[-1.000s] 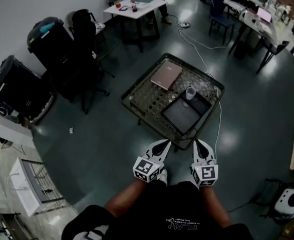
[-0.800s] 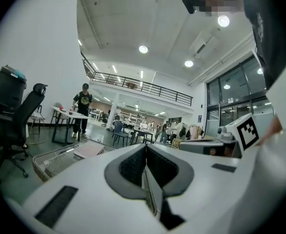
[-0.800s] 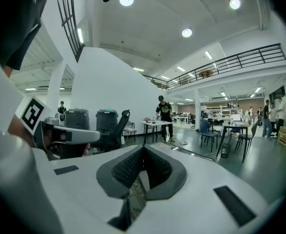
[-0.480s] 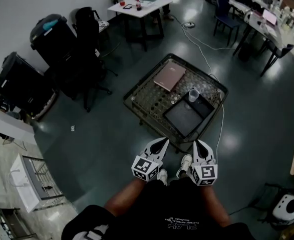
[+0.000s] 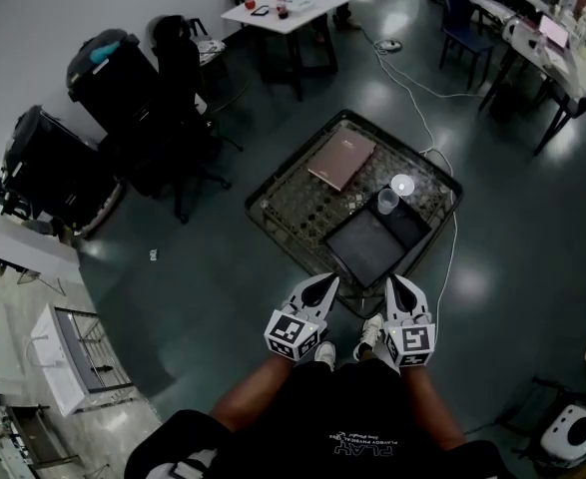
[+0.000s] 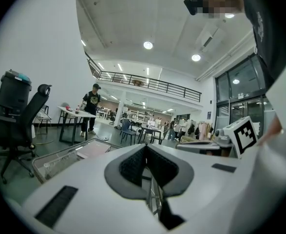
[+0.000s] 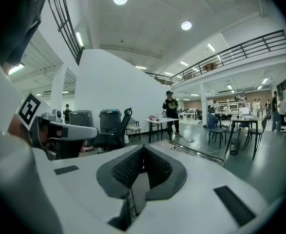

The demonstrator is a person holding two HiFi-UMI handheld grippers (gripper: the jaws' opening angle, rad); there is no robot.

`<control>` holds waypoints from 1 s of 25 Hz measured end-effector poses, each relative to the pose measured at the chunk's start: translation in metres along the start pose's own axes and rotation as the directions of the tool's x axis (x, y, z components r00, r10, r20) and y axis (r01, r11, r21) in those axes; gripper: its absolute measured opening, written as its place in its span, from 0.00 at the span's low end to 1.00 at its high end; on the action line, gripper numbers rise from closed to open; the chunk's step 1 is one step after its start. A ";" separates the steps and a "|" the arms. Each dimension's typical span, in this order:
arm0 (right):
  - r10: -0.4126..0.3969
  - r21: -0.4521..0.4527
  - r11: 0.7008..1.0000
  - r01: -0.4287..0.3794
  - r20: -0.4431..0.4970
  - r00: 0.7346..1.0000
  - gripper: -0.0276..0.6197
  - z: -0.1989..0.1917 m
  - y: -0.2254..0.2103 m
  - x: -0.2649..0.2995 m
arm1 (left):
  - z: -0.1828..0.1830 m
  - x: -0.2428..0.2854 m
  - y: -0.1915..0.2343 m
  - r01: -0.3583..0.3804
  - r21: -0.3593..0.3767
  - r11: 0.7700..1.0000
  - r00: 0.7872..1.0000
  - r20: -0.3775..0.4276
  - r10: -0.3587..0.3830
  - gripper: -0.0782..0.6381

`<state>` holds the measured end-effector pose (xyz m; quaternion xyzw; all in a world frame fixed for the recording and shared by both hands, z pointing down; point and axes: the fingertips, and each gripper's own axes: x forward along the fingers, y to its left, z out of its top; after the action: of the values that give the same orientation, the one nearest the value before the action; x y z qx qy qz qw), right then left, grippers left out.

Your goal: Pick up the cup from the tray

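Observation:
A clear cup (image 5: 387, 201) stands upright at the far corner of a dark tray (image 5: 367, 245) on a low wire-topped table (image 5: 291, 203). Both grippers are held close to my body, short of the table's near edge and well apart from the cup. The left gripper (image 5: 325, 284) is shut with nothing in it, and the right gripper (image 5: 397, 285) is shut and empty too. In the left gripper view the left gripper (image 6: 145, 149) has its pads together; in the right gripper view the right gripper (image 7: 143, 150) looks the same.
A pinkish-brown flat book or laptop (image 5: 341, 160) lies on the table beyond the tray. A white cable (image 5: 442, 257) runs past the table's right side. Black office chairs (image 5: 178, 63) and bins (image 5: 108, 73) stand at the left. A person (image 6: 91, 106) stands at a white table (image 5: 288, 8).
The table and tray have slid slightly lower and to the right in the head view as I step closer. Both grippers keep the same shut pose in front of me.

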<state>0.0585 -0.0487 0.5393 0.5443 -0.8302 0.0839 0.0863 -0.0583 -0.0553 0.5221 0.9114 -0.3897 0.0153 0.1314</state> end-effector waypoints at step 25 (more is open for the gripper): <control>0.160 -0.058 0.985 -0.160 0.001 0.987 0.06 -0.005 -0.103 0.079 | 0.000 0.111 0.024 -0.216 0.022 0.976 0.976 -0.026 0.217 0.12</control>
<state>0.1228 -0.1581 0.5676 0.4735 -0.8735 0.0650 0.0926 0.0021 -0.1499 0.5417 0.8644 -0.4847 0.0462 0.1256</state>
